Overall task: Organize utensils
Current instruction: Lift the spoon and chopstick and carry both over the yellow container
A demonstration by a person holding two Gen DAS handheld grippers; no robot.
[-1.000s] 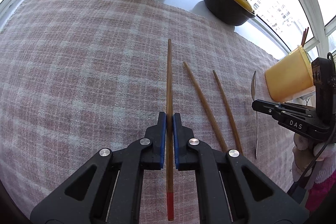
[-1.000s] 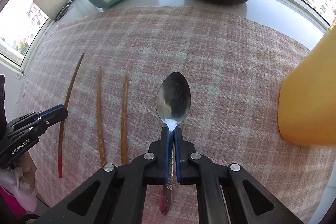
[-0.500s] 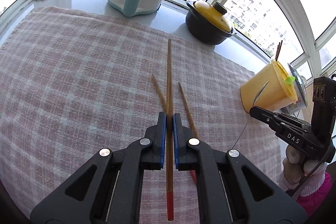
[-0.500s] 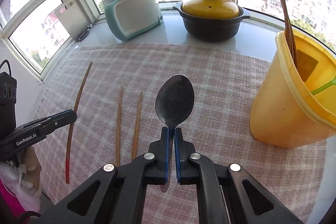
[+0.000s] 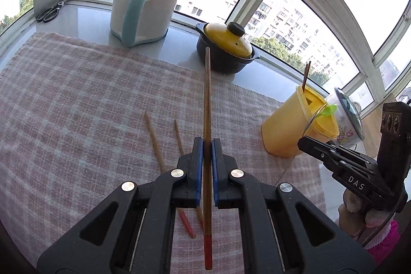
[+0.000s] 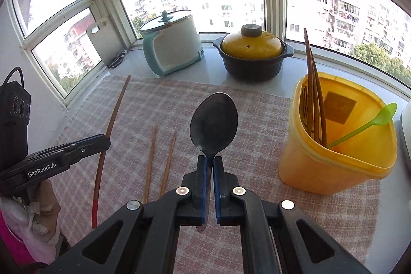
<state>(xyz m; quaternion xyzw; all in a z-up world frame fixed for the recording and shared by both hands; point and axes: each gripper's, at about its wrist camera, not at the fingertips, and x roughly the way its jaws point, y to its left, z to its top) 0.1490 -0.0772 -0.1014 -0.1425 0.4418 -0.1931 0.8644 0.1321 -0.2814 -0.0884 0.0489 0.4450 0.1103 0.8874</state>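
Both of our grippers are squeezed tight on something. Our left gripper [image 5: 207,145] pinches one long brown wooden chopstick with a red end [image 5: 207,135]. Our right gripper [image 6: 210,163] pinches the thin neck of a dark metal spoon [image 6: 213,121]. A second ago both things were low, close to the pink checked cloth [image 6: 251,109]. Now we have lifted them up, well clear of it. The tall yellow plastic cup [image 6: 331,166] has come into full view on the right, with chopsticks, a fork and a green plastic spoon [image 6: 364,126] inside. Two more brown chopsticks [image 6: 159,161] lie on the cloth. We think the spoon and the chopstick go into the cup next.
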